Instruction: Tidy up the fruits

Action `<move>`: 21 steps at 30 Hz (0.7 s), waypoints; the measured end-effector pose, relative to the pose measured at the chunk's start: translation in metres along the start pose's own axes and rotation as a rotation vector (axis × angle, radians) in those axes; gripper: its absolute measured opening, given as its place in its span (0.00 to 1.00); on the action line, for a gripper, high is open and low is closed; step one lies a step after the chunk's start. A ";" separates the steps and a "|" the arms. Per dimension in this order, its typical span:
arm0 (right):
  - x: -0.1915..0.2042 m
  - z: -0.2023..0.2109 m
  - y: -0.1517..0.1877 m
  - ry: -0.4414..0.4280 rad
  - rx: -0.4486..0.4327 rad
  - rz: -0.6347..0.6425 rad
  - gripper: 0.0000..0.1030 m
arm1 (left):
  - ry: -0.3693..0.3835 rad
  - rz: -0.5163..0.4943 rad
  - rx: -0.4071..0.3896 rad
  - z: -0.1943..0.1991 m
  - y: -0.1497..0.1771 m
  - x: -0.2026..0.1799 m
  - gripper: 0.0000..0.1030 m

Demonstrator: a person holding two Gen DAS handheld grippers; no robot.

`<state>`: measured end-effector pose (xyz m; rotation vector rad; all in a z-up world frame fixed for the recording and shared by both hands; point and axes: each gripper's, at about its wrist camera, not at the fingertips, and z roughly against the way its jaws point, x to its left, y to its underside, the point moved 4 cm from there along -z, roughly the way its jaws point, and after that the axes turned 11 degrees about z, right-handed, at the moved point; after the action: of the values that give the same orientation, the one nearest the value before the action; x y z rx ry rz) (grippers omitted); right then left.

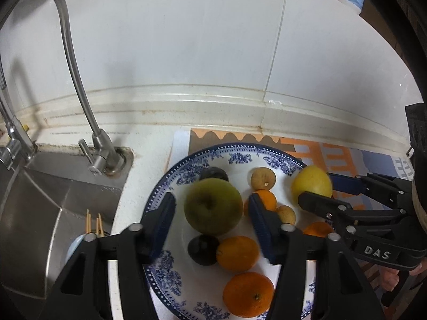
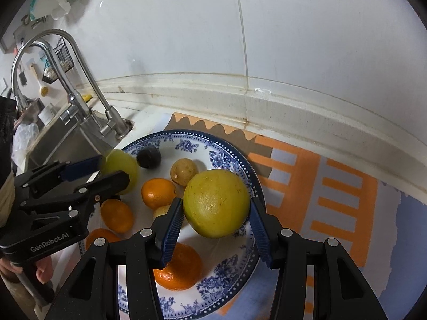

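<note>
Both tongs sit over the blue-and-white plate (image 1: 186,165) of fruit, each spread around a large fruit. Left tongs (image 1: 212,210) are wide apart with the green apple (image 1: 213,206) between the blue pads; there is a clear gap on both sides in the left wrist view, so the pads do not touch it, and whether the apple rests on the plate or is raised I cannot tell. In the right wrist view the apple appears blurred against those tongs' fingers. Right tongs (image 2: 216,213) bracket the big yellow citrus (image 2: 216,204); the right pad lies against or just beside its skin, the left pad is just beside it, and I cannot tell for certain whether they are pinching it. That yellow fruit sits at the plate's right rim. The other fruit all lie on the plate: two dark round fruits (image 1: 214,174), one behind the apple and one in front of it touching an orange (image 1: 237,253); another orange (image 1: 248,294) lies nearest the camera, a smaller one (image 1: 265,200) just beside the left tongs' right finger, and one more is partly hidden near the right tongs. Two brownish round fruits (image 1: 263,178) lie toward the middle and right. The plate rests on an orange-and-blue patterned mat (image 2: 320,176) on the white table (image 1: 149,144), beside a steel sink (image 1: 40,200) with a curved faucet (image 1: 77,80), and a white tiled wall (image 1: 186,40) stands behind.
</note>
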<state>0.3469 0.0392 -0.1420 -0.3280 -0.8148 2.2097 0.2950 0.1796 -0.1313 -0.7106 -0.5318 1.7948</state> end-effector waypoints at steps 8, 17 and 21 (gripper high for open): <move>0.005 0.023 -0.004 0.029 -0.065 0.019 0.55 | -0.007 0.002 -0.031 0.021 0.002 -0.002 0.58; 0.014 0.079 -0.001 0.068 -0.149 0.014 0.55 | -0.012 -0.017 -0.108 0.080 0.005 -0.018 0.66; 0.020 0.111 0.005 0.103 -0.189 0.011 0.63 | -0.010 -0.034 -0.148 0.111 0.011 -0.028 0.77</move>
<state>0.2795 0.0006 -0.0597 -0.5350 -0.9689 2.1107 0.2171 0.1480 -0.0525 -0.7896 -0.6843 1.7412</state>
